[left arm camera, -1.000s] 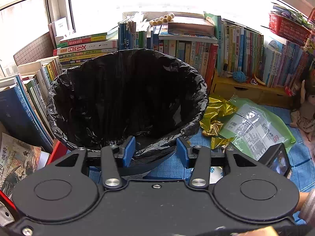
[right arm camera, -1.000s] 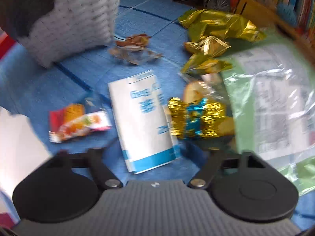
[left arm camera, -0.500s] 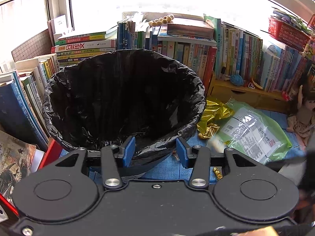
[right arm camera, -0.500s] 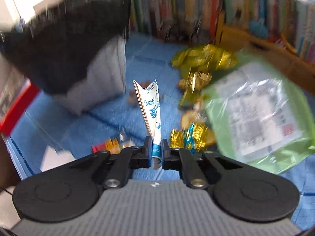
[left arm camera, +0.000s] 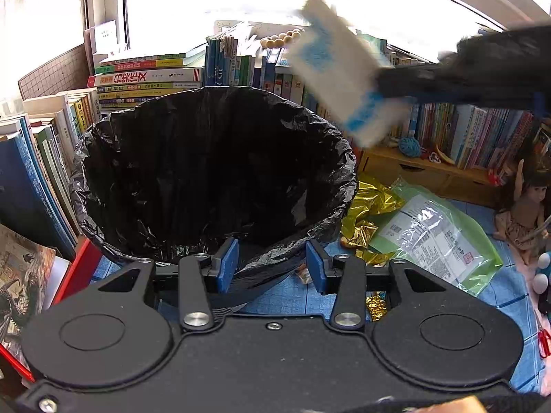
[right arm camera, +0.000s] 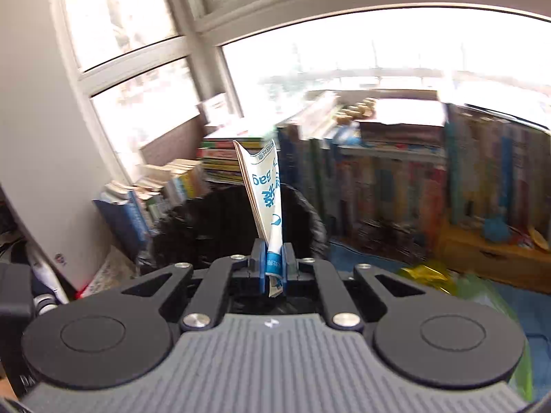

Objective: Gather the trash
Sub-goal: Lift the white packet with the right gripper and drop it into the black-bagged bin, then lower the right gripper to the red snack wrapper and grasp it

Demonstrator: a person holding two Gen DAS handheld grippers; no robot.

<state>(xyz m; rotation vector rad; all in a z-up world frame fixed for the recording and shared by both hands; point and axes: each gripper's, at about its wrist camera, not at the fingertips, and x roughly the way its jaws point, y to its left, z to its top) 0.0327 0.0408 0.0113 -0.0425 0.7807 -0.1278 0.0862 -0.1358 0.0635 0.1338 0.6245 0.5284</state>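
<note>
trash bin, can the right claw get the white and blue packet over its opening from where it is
Probably yes. The right claw is shut on the white and blue packet, held up in the air beside the trash bin. The bin's black-lined mouth is wide open, and nothing shows between packet and opening. The left claw sits low at the near rim.

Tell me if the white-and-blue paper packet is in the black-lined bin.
Out: the right gripper pinches white-and-blue paper packet above black-lined bin.

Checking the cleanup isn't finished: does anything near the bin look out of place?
Yes. Crumpled gold foil and a green plastic bag lie loose on the blue floor mat beside the bin, not in it.
</note>
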